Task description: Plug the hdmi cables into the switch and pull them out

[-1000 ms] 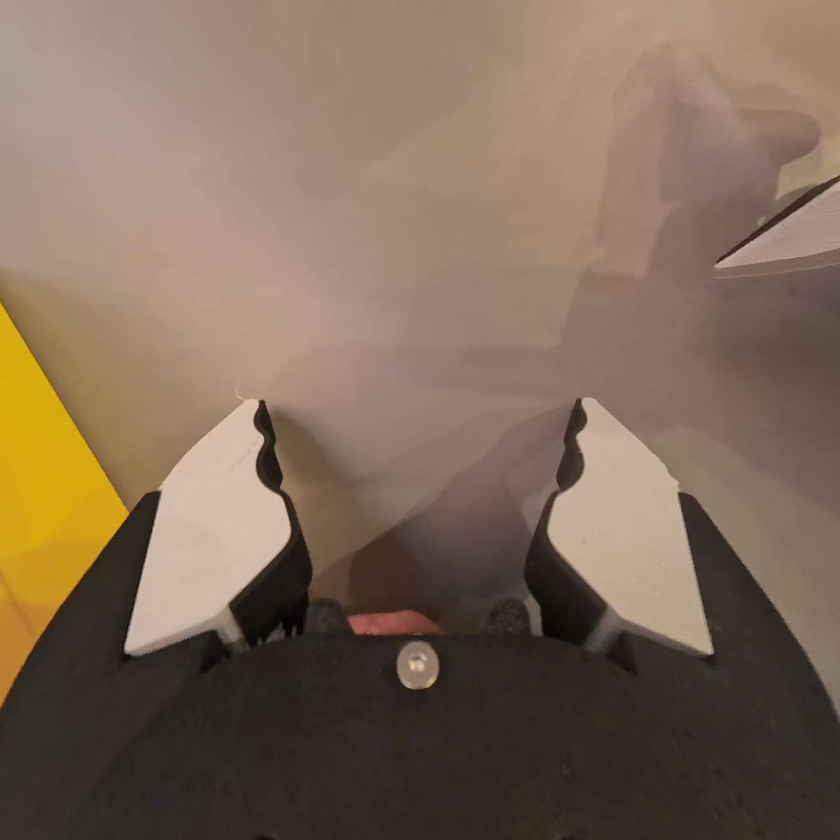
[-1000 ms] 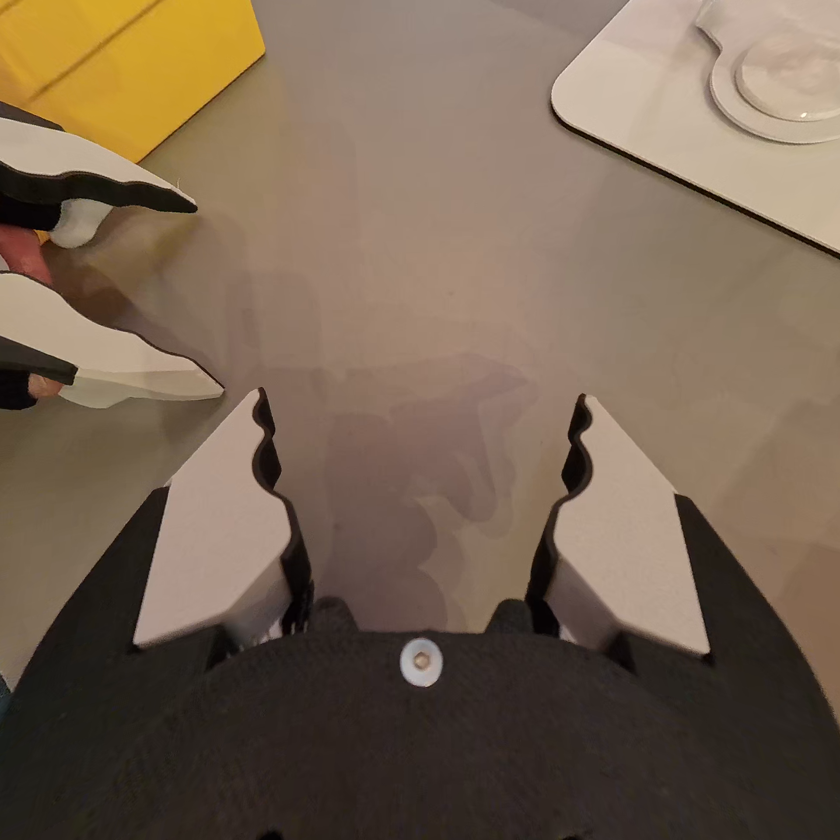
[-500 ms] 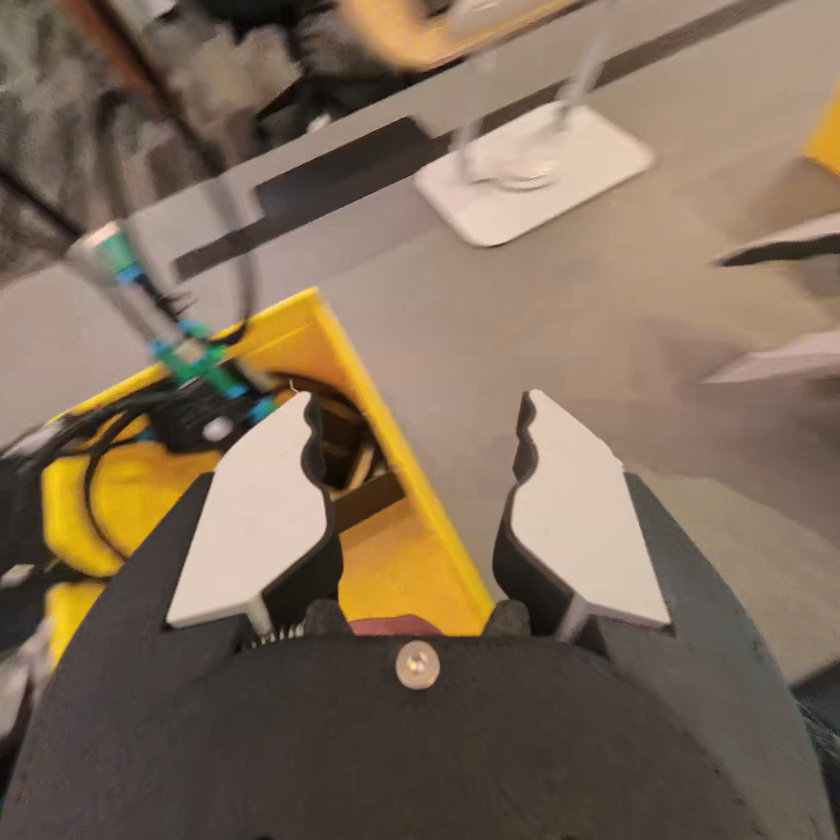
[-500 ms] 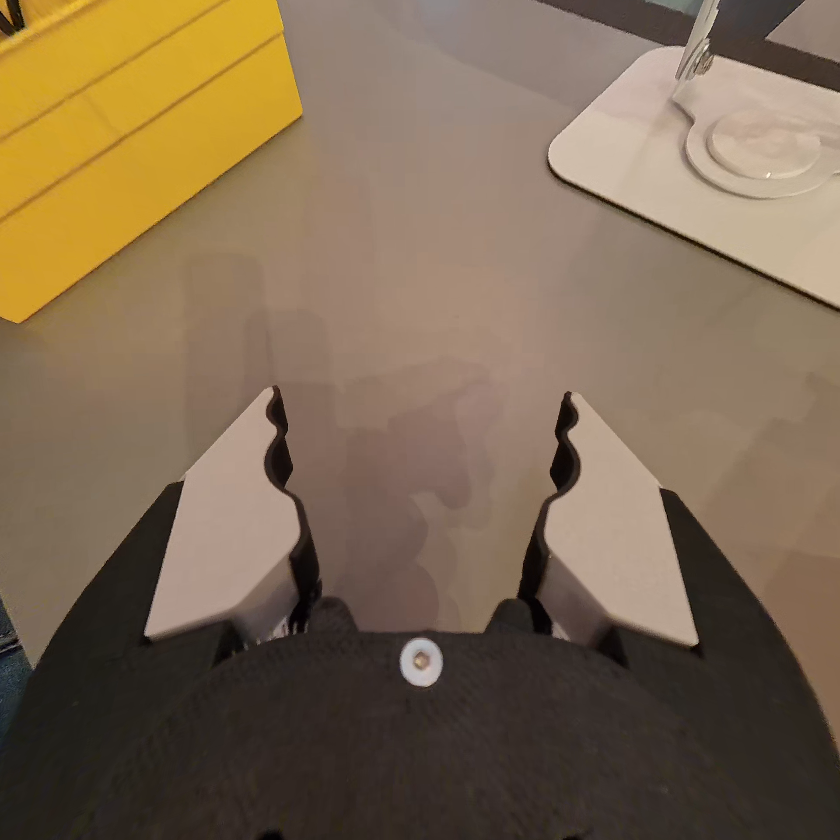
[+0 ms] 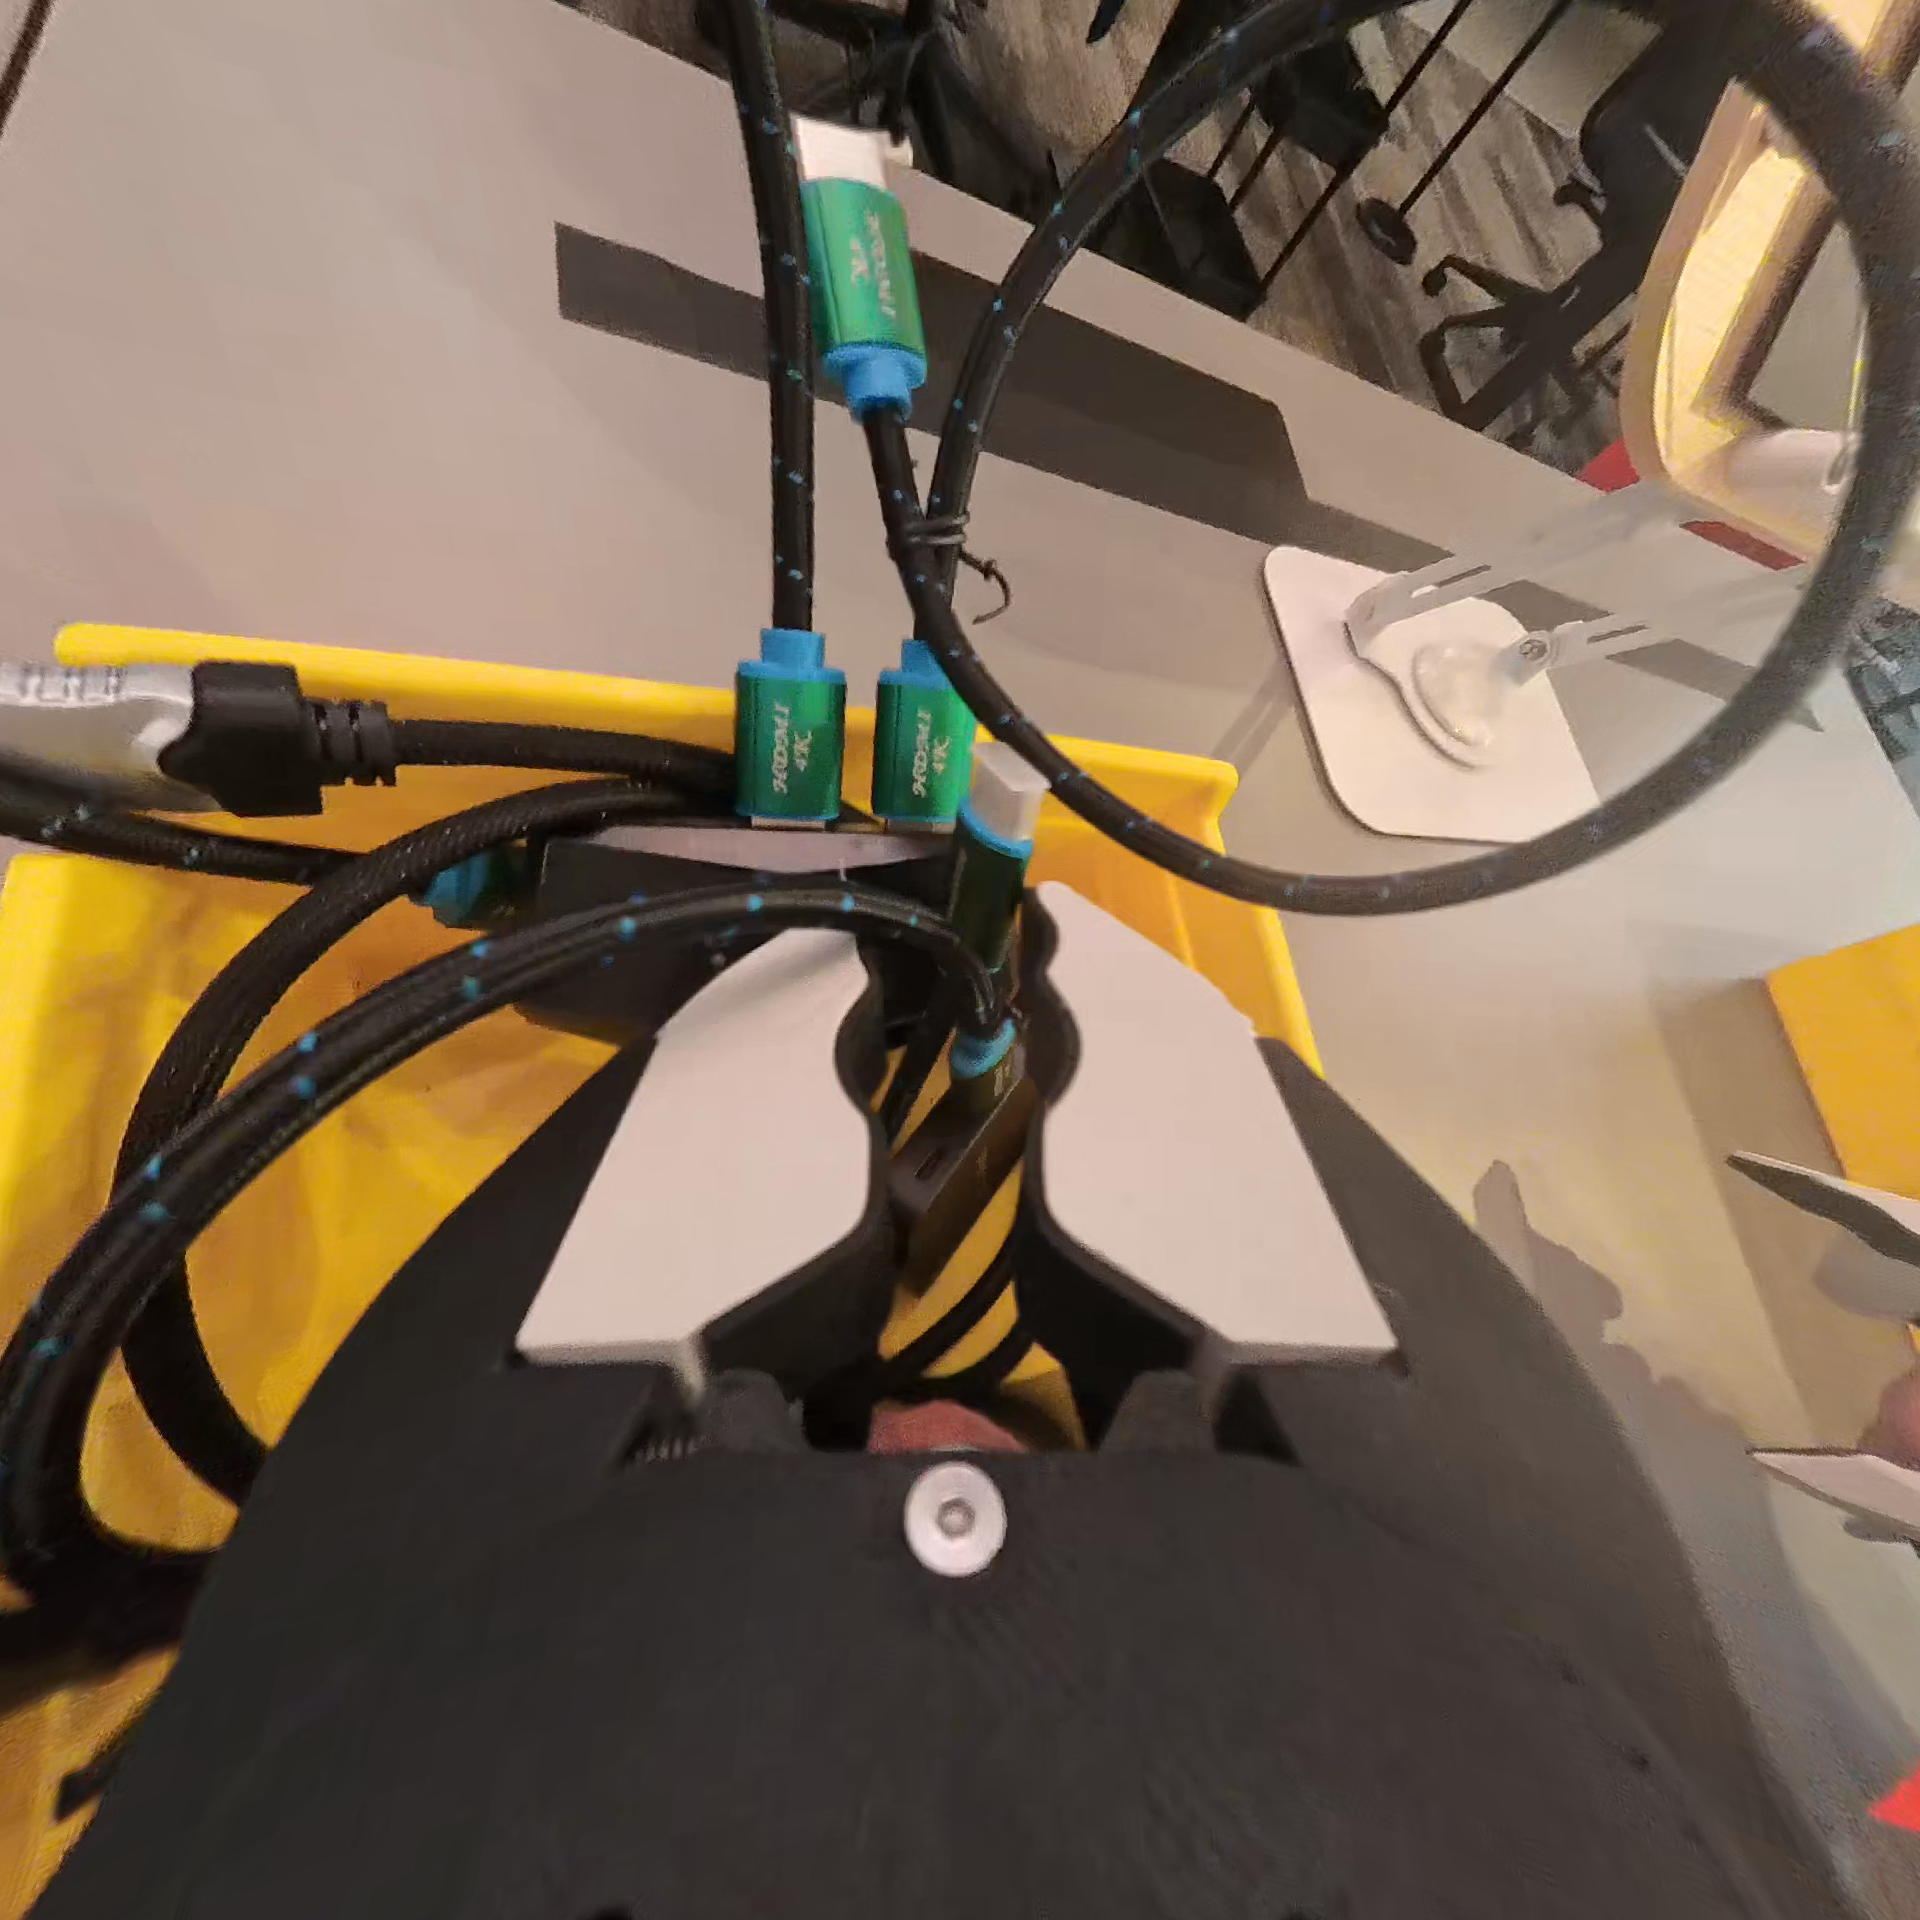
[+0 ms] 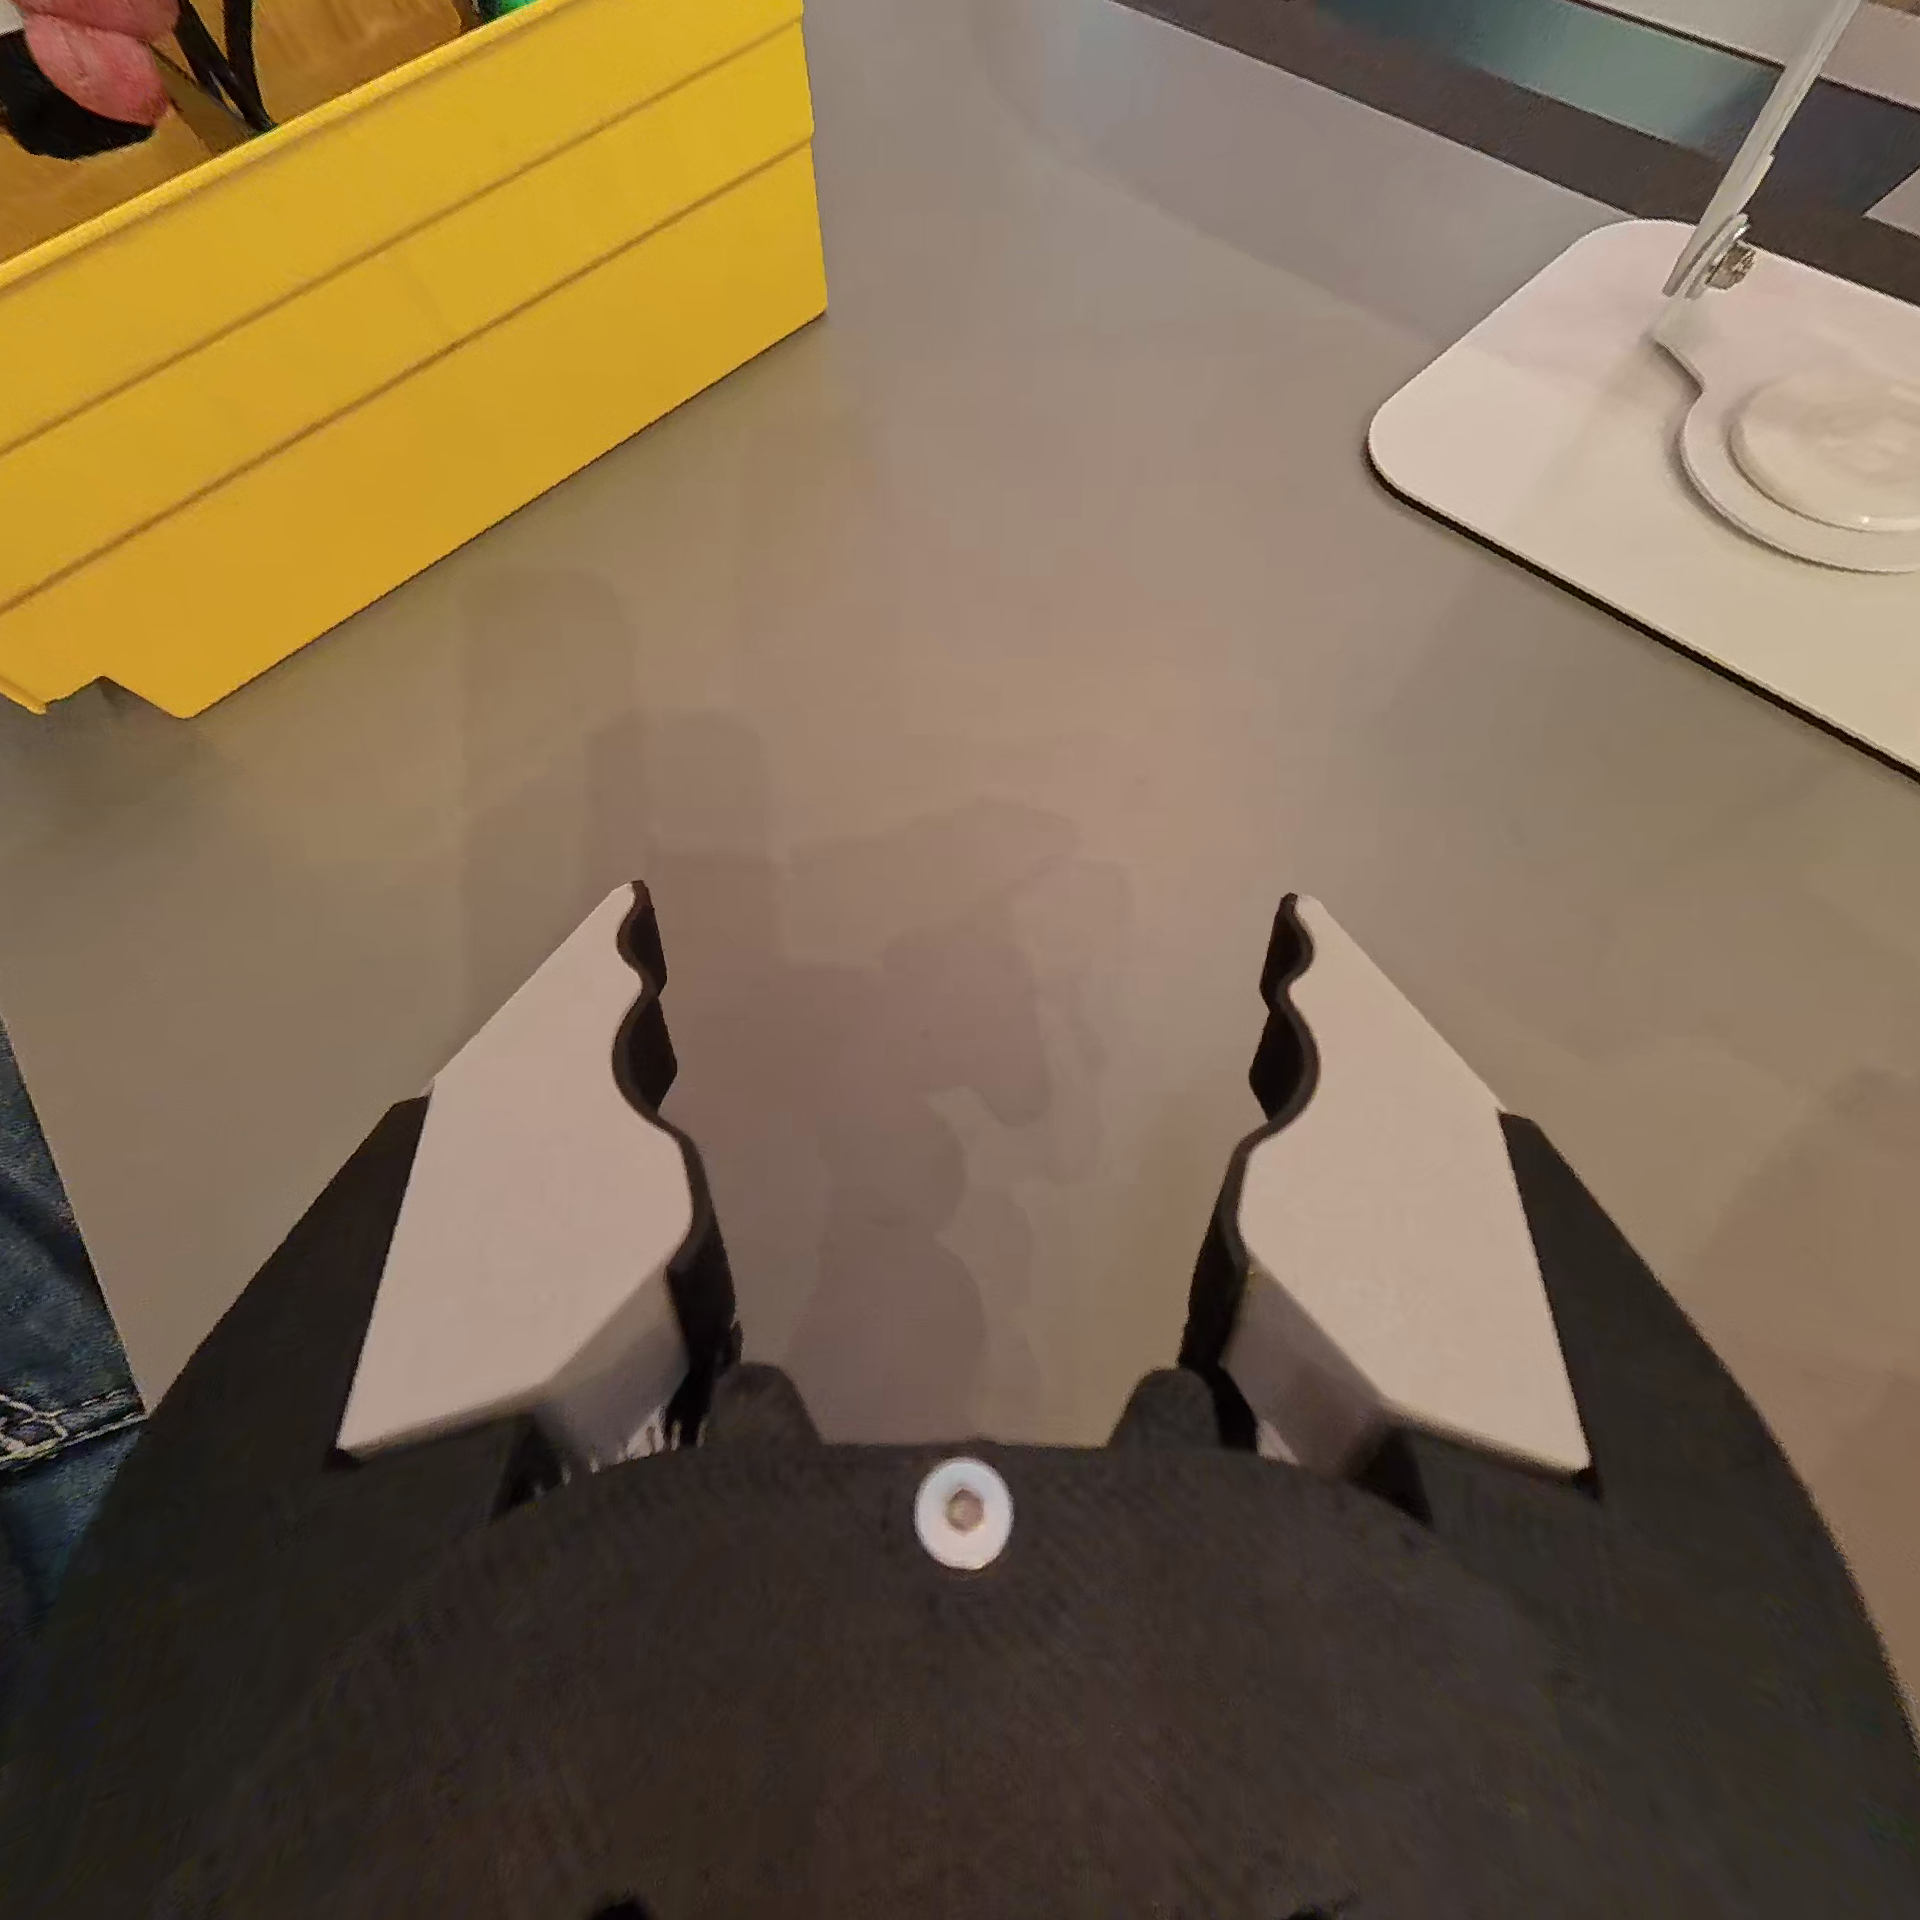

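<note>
At far left over the yellow bin (image 5: pixel 1143 790), saw a silver-tipped plug (image 5: pixel 73 717) and loops of black braided cables (image 5: pixel 312 1039) heaped inside. Found the black switch (image 5: pixel 623 935) amid them in the bin, with two green plugs (image 5: pixel 790 758) standing in its top edge. Found the left gripper (image 5: pixel 940 920) just right of that, drawn narrow about a dark slotted block (image 5: pixel 951 1184) with a blue-collared cable end above it. Could not tell whether that block belonged to the switch. Farther right, on the grey table (image 6: pixel 987 520), noted the right gripper (image 6: pixel 964 894) spread wide and holding nothing, then a white stand base (image 6: pixel 1558 468).
</note>
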Demonstrator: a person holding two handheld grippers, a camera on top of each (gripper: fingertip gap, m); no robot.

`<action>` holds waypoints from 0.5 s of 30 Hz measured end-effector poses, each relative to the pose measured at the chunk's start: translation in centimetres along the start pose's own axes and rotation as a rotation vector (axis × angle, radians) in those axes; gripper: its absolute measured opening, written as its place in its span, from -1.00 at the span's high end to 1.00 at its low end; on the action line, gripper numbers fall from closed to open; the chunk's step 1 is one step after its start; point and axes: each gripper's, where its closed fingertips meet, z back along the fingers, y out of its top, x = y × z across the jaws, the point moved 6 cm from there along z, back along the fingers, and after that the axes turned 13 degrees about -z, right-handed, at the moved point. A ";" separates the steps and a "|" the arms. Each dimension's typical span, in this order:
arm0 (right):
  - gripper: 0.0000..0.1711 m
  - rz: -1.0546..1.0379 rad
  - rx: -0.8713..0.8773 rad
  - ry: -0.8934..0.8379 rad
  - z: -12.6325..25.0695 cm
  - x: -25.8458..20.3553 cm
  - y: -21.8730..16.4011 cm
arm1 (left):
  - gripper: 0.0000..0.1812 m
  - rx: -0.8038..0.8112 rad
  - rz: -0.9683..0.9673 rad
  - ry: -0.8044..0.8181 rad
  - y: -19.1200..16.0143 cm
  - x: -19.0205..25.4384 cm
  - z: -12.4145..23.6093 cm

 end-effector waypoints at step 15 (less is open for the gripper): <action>-0.20 -0.010 0.032 0.046 0.8 -0.2 0.4 | 0.91 0.197 -0.158 -0.082 4.6 2.1 5.3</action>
